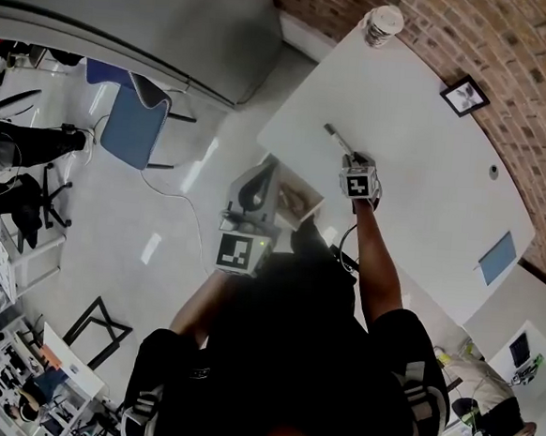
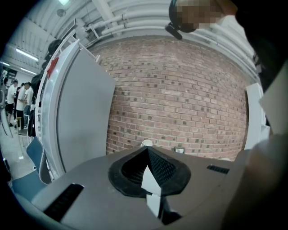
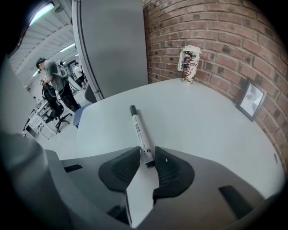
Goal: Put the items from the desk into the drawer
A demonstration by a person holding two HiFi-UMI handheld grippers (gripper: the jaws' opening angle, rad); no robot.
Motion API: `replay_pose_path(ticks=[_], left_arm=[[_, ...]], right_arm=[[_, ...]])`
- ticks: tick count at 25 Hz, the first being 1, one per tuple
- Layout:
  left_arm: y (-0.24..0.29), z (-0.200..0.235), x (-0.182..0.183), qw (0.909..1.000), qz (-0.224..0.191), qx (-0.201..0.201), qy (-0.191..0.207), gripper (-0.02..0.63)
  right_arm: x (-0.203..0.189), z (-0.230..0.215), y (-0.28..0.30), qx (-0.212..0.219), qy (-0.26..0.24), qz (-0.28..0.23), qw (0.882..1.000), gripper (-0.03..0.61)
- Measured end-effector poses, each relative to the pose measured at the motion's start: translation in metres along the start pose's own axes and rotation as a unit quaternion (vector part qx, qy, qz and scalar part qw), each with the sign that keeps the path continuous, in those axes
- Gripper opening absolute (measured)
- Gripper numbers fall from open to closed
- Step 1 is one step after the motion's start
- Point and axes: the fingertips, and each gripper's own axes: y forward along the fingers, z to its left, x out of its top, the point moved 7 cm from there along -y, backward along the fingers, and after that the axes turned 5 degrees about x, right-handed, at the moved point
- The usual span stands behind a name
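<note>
The marker (image 3: 139, 132) is a slim white pen with a black cap at its far end, dark print along the barrel and a dark near end. It lies flat on the white desk (image 3: 202, 117), running from near to far. Its near end sits between the tips of the right gripper (image 3: 146, 155), whose jaws stand apart, about as wide as the barrel. The ribbed pads flank the pen, and the pen rests on the desk, not lifted.

The head view shows the marker (image 1: 338, 138) only as a thin dark-tipped stick just beyond the right gripper (image 1: 353, 162), near the left edge of the desk (image 1: 417, 177). That view alone shows the open drawer (image 1: 298, 200) at the desk's near-left edge. Its contents are too blurred to name. The left gripper (image 1: 260, 185) is just beside it.

In its own view the left gripper (image 2: 147, 150) has its jaws closed tip to tip with nothing between them, pointing at the brick wall (image 2: 180, 99).

The paper cup (image 3: 190, 64) stands at the desk's far corner by the wall, and the small picture frame (image 3: 251, 99) leans to the right. A blue chair (image 1: 132, 126) stands on the floor to the left.
</note>
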Motion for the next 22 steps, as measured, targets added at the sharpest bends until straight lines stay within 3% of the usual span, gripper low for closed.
replay_pose_path(ticks=[3, 12, 22], left_arm=[[-0.006, 0.005, 0.000, 1.0000, -0.002, 0.003, -0.005, -0.004], [-0.041, 0.031, 0.000, 0.9998, -0.015, 0.005, -0.009, -0.003], [-0.091, 0.069, -0.010, 0.9995, -0.027, 0.000, -0.012, -0.004]], right_arm=[[-0.002, 0.003, 0.001, -0.002, 0.006, 0.001, 1.000, 0.064], [0.006, 0.033, -0.026, -0.009, 0.013, -0.044, 0.999, 0.060], [0.018, 0.117, -0.078, 0.008, -0.034, -0.106, 0.994, 0.060]])
